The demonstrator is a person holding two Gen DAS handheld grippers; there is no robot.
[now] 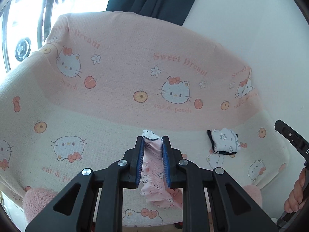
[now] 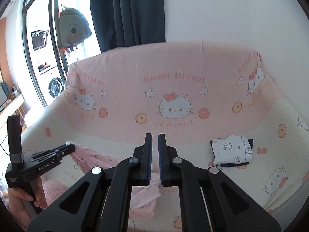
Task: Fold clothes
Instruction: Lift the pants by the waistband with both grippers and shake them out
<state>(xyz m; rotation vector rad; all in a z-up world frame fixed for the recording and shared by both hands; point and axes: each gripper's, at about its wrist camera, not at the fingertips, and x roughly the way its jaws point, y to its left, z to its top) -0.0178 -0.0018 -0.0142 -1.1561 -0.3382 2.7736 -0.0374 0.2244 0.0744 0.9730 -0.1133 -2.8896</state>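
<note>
My left gripper is shut on a pink printed garment, which hangs down between its fingers above the sofa seat. The same garment shows in the right wrist view, trailing from the left gripper down to the seat. My right gripper is nearly closed with a narrow gap and holds nothing, above the seat's middle. A folded white printed garment with dark trim lies on the seat to the right, also in the right wrist view.
The sofa is covered by a pink and cream cat-print blanket. Fluffy pink cushions sit at the seat's front corners. A dark curtain and white wall stand behind; a glass door is at the left.
</note>
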